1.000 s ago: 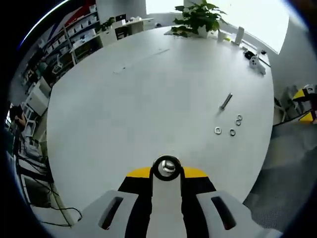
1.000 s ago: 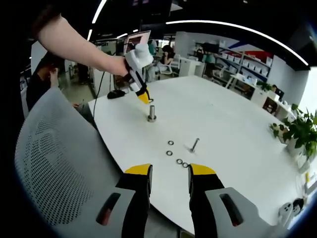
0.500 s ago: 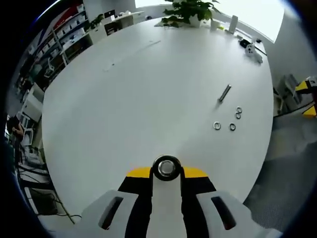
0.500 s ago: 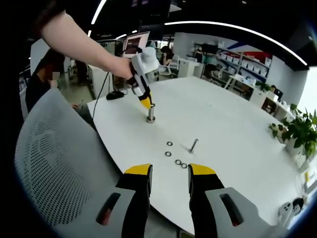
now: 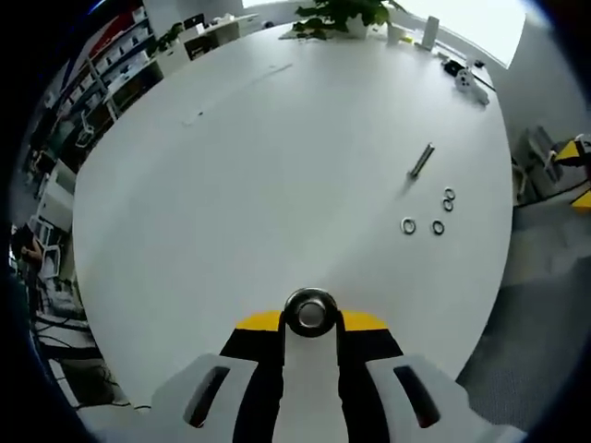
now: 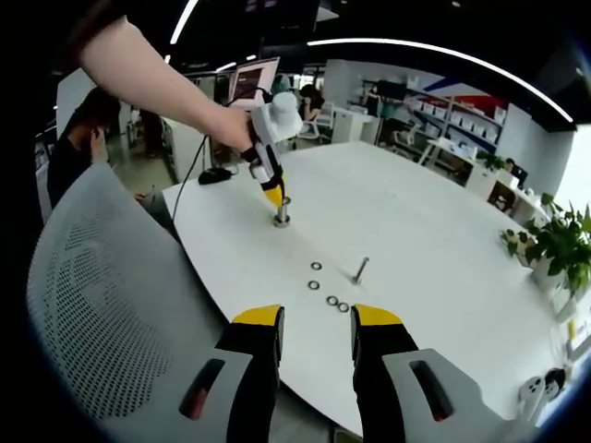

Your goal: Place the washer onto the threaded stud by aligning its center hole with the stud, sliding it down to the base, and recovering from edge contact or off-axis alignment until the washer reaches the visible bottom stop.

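In the left gripper view my left gripper (image 5: 310, 319) points down at the white table (image 5: 259, 166), jaws shut on a metal washer (image 5: 310, 311) at their yellow tips. A grey core shows through the washer's hole. In the right gripper view the left gripper (image 6: 275, 196), held in a person's hand, has its tips right at the top of the upright threaded stud (image 6: 281, 215). The washer is too small to make out there. My right gripper (image 6: 317, 318) hangs open over the table's near edge, well back from the stud.
Several loose washers (image 6: 316, 285) and a lying bolt (image 6: 360, 270) rest between the stud and my right gripper; they also show as washers (image 5: 408, 225) and bolt (image 5: 422, 160). A mesh chair back (image 6: 102, 305) stands left. A potted plant (image 6: 554, 245) sits at the far right.
The left gripper came from up and left of the stud down onto its top. The right gripper stayed still.
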The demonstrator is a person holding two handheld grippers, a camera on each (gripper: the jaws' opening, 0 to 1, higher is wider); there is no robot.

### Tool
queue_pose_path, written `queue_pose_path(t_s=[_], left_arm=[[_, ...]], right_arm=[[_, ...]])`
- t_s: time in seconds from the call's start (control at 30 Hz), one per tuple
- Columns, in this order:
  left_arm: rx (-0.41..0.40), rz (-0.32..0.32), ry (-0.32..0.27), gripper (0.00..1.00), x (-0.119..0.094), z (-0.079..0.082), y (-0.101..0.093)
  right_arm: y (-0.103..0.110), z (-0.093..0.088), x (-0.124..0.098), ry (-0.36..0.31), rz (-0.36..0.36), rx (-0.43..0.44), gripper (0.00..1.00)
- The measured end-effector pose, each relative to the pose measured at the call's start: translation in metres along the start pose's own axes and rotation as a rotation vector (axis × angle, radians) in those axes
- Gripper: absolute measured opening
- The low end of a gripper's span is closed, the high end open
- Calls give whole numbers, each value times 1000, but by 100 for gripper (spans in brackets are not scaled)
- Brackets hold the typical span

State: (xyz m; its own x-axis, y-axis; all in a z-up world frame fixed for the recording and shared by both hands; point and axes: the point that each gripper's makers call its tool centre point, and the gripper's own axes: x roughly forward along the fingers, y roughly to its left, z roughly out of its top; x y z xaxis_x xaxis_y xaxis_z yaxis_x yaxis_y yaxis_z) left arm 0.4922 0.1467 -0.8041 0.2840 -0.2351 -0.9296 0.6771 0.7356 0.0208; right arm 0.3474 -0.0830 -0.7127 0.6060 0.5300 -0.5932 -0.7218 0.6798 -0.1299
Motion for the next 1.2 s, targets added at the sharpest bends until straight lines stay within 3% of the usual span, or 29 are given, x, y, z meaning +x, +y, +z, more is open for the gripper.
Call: queue_pose_path(t_s=[0.33, 0.63, 1.0, 1.2], left_arm=[[4, -6, 57, 19, 28, -10, 0], [4, -8, 91, 19, 36, -16, -3], [-33, -40, 90, 22, 40, -18, 0], [-72, -31, 12, 30, 25, -8, 0]], right_arm=[[1, -1, 1, 6, 8, -6, 31], [3, -1, 1, 2, 15, -9, 31], [0, -3, 1, 15, 3, -9, 31], [0, -5, 2, 26, 1, -4, 31]])
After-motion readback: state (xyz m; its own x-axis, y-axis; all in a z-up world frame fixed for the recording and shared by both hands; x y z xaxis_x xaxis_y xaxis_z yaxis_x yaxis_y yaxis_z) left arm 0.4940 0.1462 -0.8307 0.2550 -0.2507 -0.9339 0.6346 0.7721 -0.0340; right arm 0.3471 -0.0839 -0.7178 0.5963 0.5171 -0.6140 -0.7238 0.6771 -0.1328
